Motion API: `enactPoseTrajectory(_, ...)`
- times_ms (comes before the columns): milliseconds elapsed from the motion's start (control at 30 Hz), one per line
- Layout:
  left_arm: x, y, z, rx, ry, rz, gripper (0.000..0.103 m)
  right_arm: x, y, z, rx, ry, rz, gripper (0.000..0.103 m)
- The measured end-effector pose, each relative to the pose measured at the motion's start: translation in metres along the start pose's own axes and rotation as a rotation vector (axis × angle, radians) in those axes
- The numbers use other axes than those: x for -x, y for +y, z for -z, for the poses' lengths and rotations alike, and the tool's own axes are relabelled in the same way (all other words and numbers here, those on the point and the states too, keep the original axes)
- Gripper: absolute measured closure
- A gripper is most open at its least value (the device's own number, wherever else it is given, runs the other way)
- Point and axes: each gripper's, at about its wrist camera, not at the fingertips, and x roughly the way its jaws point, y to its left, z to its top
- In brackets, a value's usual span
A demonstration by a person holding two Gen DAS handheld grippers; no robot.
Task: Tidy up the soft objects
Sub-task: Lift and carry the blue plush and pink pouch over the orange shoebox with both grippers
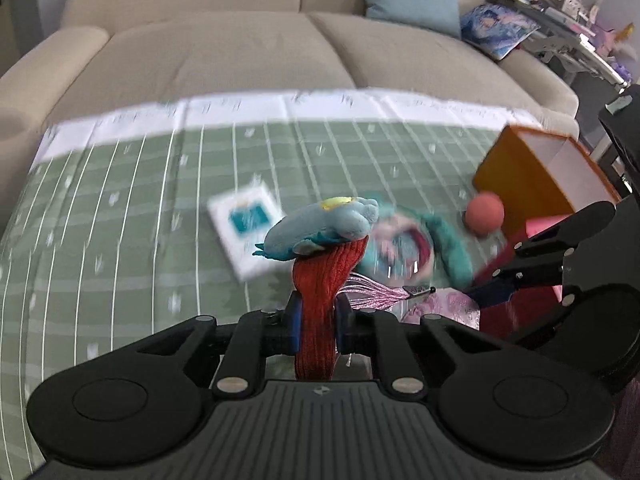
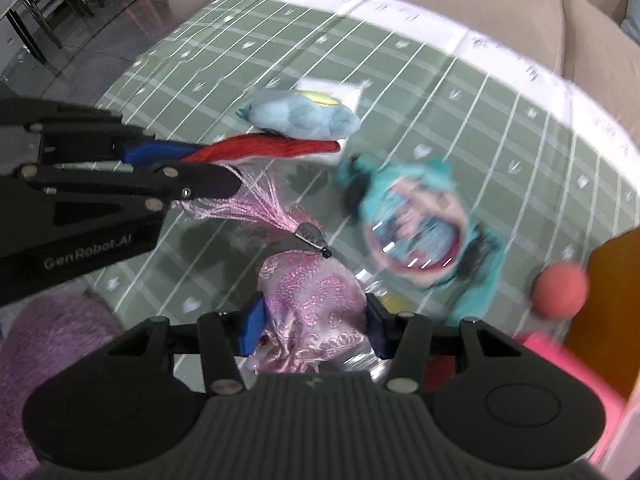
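Green gridded cloth (image 1: 120,200) covers the table before a beige sofa (image 1: 224,52). At lower centre, the left gripper (image 1: 318,316) pinches a limp red knit piece (image 1: 320,280); the right gripper (image 2: 314,320) clasps a slippery pink brocade pouch (image 2: 312,300), best held mid-body.

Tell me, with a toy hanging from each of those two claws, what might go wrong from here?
The left gripper pinches only the red knitted strip, with the blue plush toy at its far end, so the toy could swing or slip free. The right gripper squeezes the pink satin pouch; its tassel trails right beside the left gripper and might snag. The orange box looks tipped, so anything dropped in could roll out.
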Motion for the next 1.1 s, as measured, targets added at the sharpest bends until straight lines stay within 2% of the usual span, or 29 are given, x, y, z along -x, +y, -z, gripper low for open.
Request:
enactPoseTrajectory(200, -0.009, 0.007, 0.061, 0.110, 0.100, 0.003, 0.085, -0.024, 0.019, 0.040, -0.032, 0.025, -0.029, 0.052)
enactPoseTrajectory(333, -0.019, 0.004, 0.088, 0.117, 0.156, -0.022, 0.081, -0.032, 0.027, 0.055, -0.043, 0.042, -0.019, 0.052)
enactPoseTrajectory(500, -0.026, 0.009, 0.094, 0.152, 0.197, -0.063, 0.079, -0.025, 0.025, 0.058, -0.036, 0.015, 0.087, 0.052)
enactPoseTrajectory(567, -0.028, 0.012, 0.094, 0.163, 0.203, -0.055, 0.082, -0.014, 0.022, 0.061, -0.045, -0.013, 0.079, 0.052)
enactPoseTrajectory(667, -0.027, 0.012, 0.095, 0.161, 0.194, -0.066, 0.089, 0.000, 0.021, 0.061, -0.058, -0.056, 0.066, 0.052)
enactPoseTrajectory(800, -0.013, 0.005, 0.095, 0.145, 0.142, -0.092, 0.094, 0.016, 0.018, 0.064, -0.091, -0.091, 0.021, 0.052)
enactPoseTrajectory(1100, 0.037, -0.020, 0.094, 0.160, 0.008, -0.101, 0.095, 0.056, 0.025, 0.075, -0.108, -0.173, -0.019, 0.052)
